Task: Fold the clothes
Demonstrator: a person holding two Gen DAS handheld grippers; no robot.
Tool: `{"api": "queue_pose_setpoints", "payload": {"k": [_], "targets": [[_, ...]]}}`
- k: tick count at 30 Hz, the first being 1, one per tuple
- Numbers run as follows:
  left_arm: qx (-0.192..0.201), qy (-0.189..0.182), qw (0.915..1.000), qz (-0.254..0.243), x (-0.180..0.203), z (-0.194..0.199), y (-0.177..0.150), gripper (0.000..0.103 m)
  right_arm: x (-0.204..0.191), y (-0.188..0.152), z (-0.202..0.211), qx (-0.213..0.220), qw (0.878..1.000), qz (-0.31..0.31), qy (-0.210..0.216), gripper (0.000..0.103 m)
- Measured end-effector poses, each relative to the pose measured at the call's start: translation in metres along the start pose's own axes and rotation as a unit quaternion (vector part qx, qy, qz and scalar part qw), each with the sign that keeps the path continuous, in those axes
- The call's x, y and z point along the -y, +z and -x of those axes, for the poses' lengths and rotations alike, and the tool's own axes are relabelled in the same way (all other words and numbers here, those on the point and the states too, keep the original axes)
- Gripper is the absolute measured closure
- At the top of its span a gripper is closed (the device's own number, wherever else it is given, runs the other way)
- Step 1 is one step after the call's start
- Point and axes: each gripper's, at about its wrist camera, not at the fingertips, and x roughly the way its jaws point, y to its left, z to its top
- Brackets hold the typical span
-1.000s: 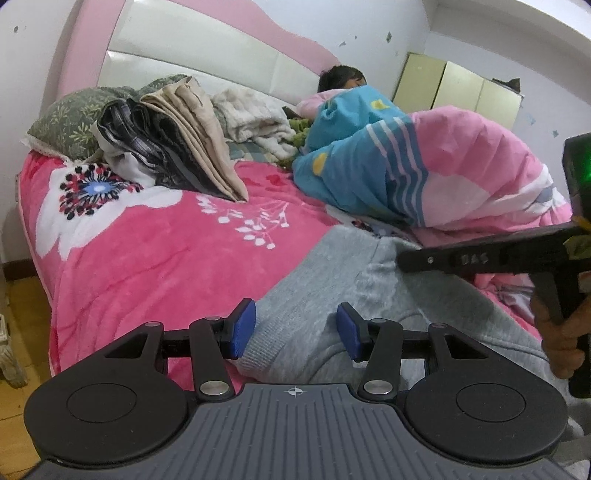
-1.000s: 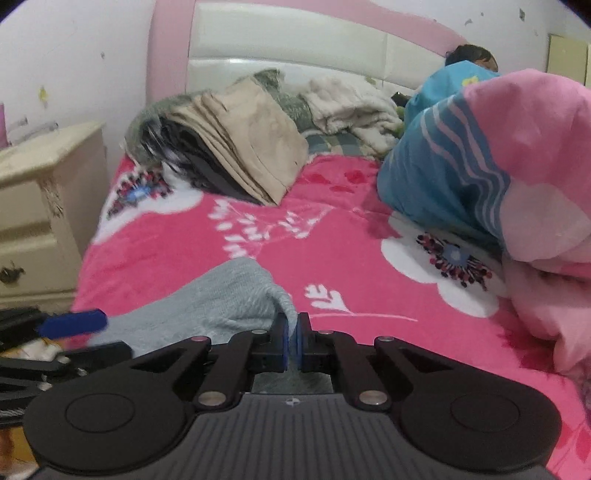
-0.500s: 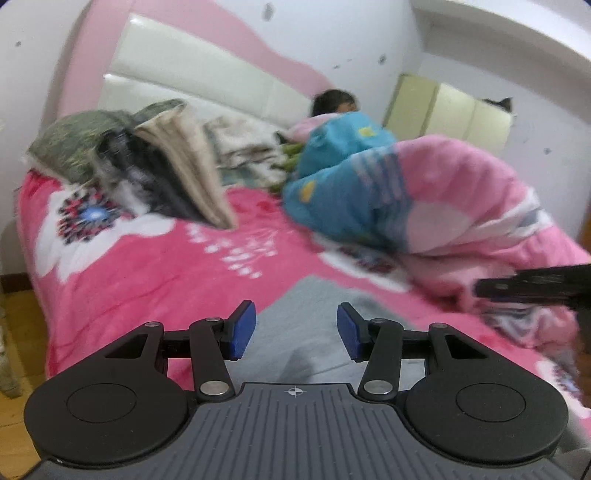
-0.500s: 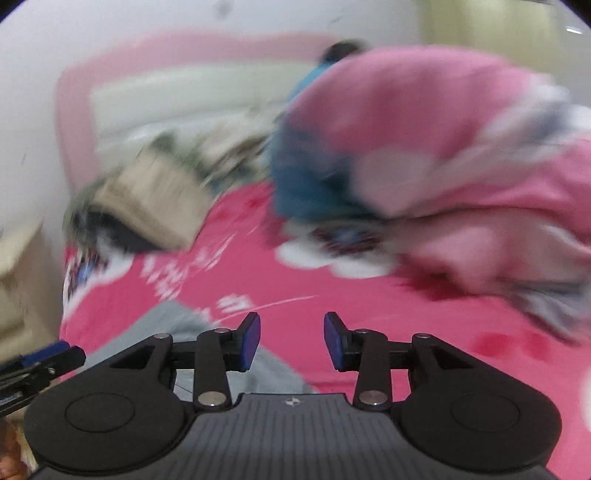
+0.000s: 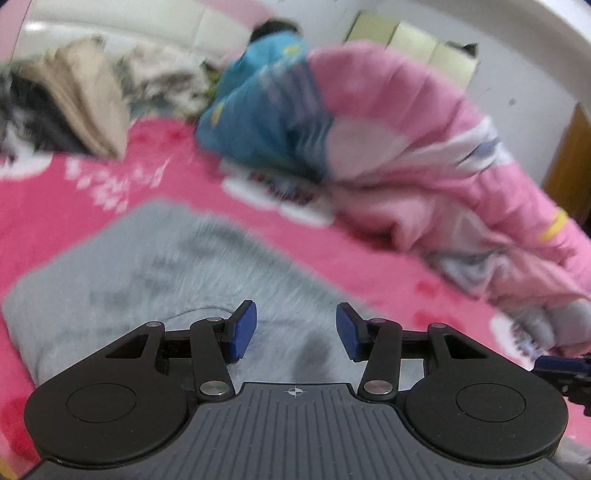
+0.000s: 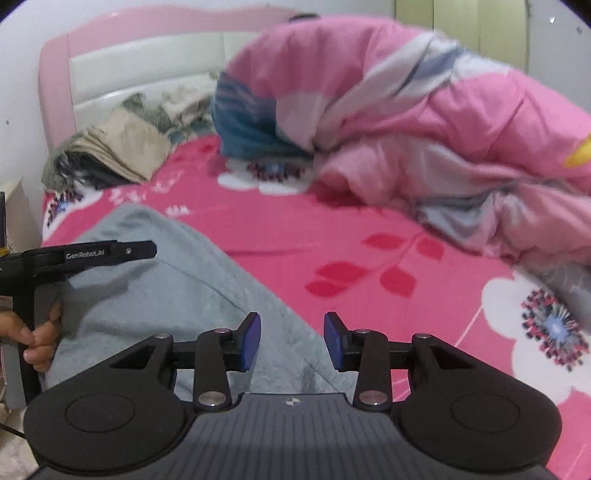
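A grey garment (image 5: 147,266) lies flat on the pink flowered bedspread (image 5: 369,258), near the bed's front edge. My left gripper (image 5: 295,330) hovers over it with its blue pads apart; the jaws are closing a little and no cloth is pinched between them. In the right wrist view the same grey garment (image 6: 147,288) spreads to the left. My right gripper (image 6: 291,341) stands open above its right edge, holding nothing. The left gripper (image 6: 88,254) and the hand (image 6: 37,339) holding it show at the left edge.
A bunched pink and blue quilt (image 6: 406,110) fills the bed's right side. A person (image 5: 273,29) lies at the pillow end. A pile of beige and dark clothes (image 6: 122,147) leans against the headboard (image 6: 147,62). A pale nightstand (image 6: 14,214) stands left of the bed.
The right gripper let go of the grey garment's edge, opened and swung right. The left gripper shifted right across the garment, which now lies flatter.
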Motion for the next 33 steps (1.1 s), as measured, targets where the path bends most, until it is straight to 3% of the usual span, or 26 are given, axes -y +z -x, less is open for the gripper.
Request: {"api": "queue_pose_setpoints", "payload": {"k": [6,14,17,19,26,33], "targets": [[0.009,0.010,0.9990,-0.043,0.001,-0.003,-0.010,0.059,0.008,-0.015,-0.033,-0.052,0.998,-0.035,0.028,0.065],[0.015,0.012,0.9982,-0.057,0.005,-0.004,-0.011,0.058,0.010,-0.014,-0.033,-0.059,0.996,-0.049,0.053,0.069],[0.016,0.013,0.9981,-0.058,0.005,-0.004,-0.011,0.058,0.007,-0.015,-0.043,-0.083,0.995,-0.042,0.040,0.071],[0.017,0.015,0.9980,-0.059,0.006,-0.004,-0.012,0.058,0.001,-0.016,-0.044,-0.084,0.995,-0.033,0.031,0.097],[0.022,0.014,0.9981,-0.056,0.006,-0.003,-0.011,0.058,-0.034,0.002,-0.010,-0.014,0.998,0.045,-0.052,0.099],[0.049,0.013,0.9974,-0.052,0.015,-0.005,0.000,0.059,-0.027,0.020,-0.008,0.011,0.995,0.039,-0.090,0.100]]}}
